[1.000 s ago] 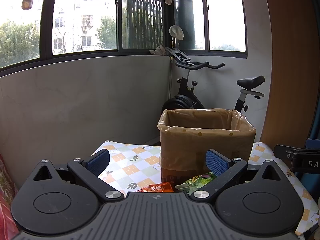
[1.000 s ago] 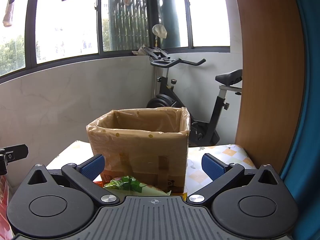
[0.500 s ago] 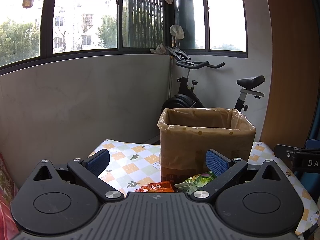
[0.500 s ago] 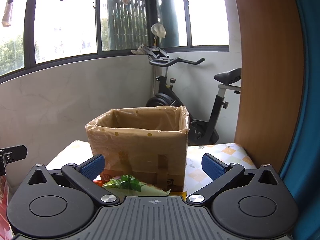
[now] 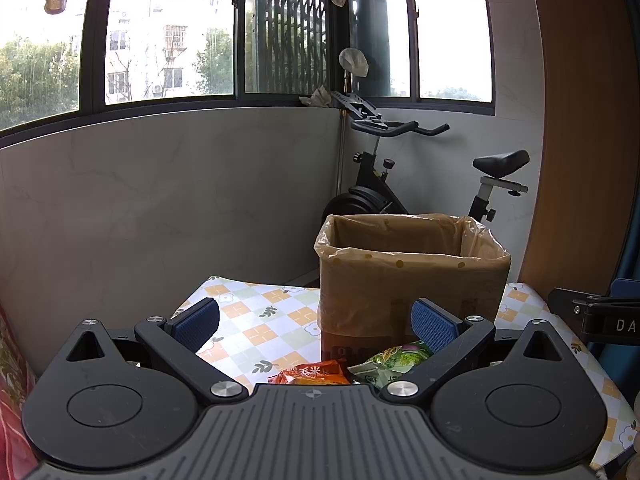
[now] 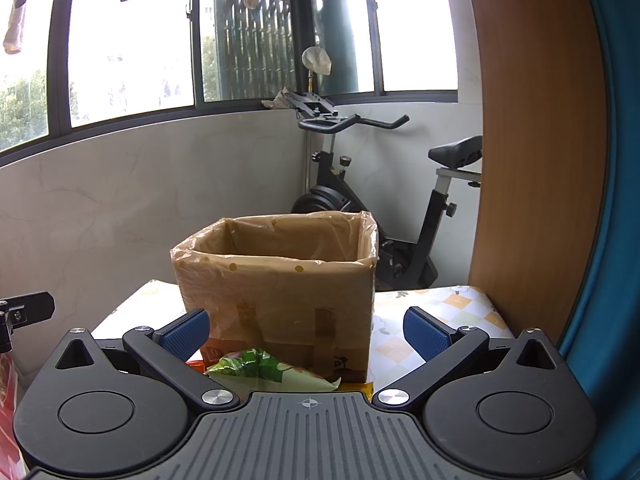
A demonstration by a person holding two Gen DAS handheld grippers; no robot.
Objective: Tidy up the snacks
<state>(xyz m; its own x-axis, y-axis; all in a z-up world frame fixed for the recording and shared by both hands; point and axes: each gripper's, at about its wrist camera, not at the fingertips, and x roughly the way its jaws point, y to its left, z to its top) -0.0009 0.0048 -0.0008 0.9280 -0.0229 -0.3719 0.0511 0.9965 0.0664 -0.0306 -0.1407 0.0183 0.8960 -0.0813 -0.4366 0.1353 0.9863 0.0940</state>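
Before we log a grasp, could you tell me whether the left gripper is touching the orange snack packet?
Apart: in the left wrist view the open left gripper holds nothing, and the orange snack packet lies below, between the blue pads.

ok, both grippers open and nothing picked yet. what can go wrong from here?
1. The green snack bag and orange packet lie at the foot of the cardboard box, so a reaching finger may shove the box.
2. The plastic liner drapes over the rim and could snag a gripper during a drop.
3. Both packets sit half hidden below the left gripper and right gripper, so aiming is poor.
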